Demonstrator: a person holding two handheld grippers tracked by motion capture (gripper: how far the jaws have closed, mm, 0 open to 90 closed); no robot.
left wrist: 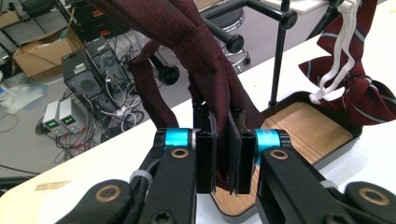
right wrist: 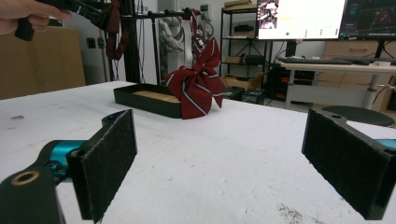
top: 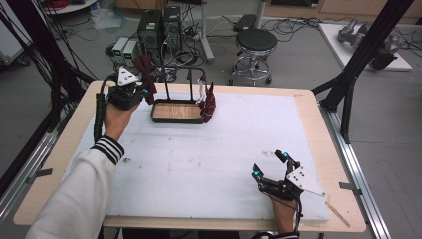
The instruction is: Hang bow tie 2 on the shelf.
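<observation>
A dark red necktie (left wrist: 196,37) hangs over the left end of a black rack's top bar (left wrist: 261,9), and my left gripper (left wrist: 225,158) is shut on its hanging tail just below the bar. From above, that gripper (top: 144,90) sits at the rack's left post with the tie (top: 143,65) rising from it. A red striped bow tie (top: 208,104) dangles by a white strap at the rack's right end, over the wooden-floored black tray (top: 176,121). My right gripper (top: 270,164) rests open on the white mat at the front right, nothing between its pads (right wrist: 109,158).
The white mat (top: 199,164) covers most of the wooden table. Behind the far edge stand a black stool (top: 255,47), computer towers (top: 159,30) and cables on the floor. Black frame struts (top: 363,55) rise at the right.
</observation>
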